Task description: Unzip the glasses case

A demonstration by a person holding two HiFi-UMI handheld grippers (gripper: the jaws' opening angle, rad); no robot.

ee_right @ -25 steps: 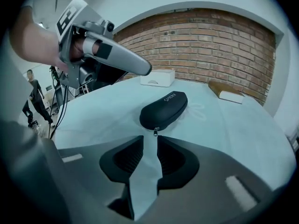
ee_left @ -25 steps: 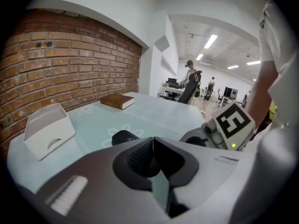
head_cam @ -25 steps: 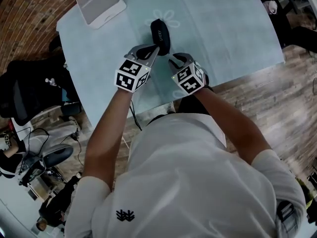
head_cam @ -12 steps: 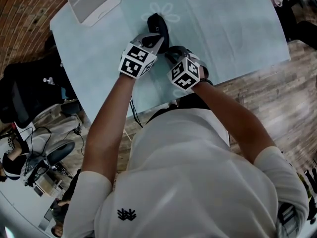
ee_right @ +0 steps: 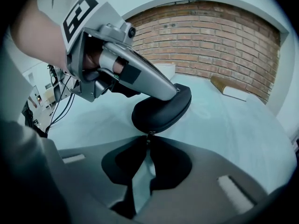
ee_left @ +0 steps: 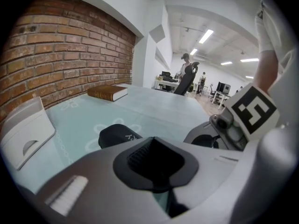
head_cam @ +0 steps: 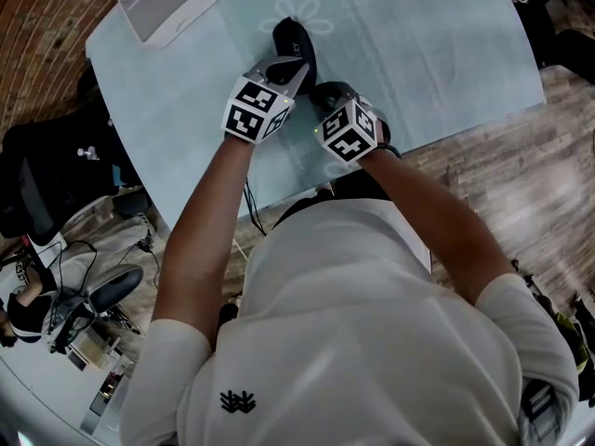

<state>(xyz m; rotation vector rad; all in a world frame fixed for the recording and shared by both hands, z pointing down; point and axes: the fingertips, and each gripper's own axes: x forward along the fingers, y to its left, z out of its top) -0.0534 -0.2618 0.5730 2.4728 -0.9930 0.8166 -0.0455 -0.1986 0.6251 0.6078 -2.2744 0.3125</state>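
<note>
A black zipped glasses case (head_cam: pixel 292 37) lies on the pale blue tablecloth (head_cam: pixel 428 54). In the right gripper view the case (ee_right: pixel 161 110) sits just beyond my jaws. My right gripper (ee_right: pixel 148 141) is shut on the small metal zipper pull (ee_right: pixel 148 135) at the case's near end. My left gripper (head_cam: pixel 286 71) is shut, and its silver fingers (ee_right: pixel 154 84) rest along the top of the case. From the left gripper view the case (ee_left: pixel 119 134) shows just past my shut left gripper (ee_left: pixel 156 148). In the head view my right gripper (head_cam: pixel 321 91) comes in beside the left one.
A white lidded box (head_cam: pixel 163 3) stands at the table's far left corner. A brown book (ee_left: pixel 106 92) lies further back by the brick wall. The table's near edge (head_cam: pixel 279 189) runs just below the grippers. Black chairs and cables (head_cam: pixel 56 175) crowd the floor at left.
Both grippers have moved forward onto the case. The left one now lies on its top and the right one has closed in on its near end.
</note>
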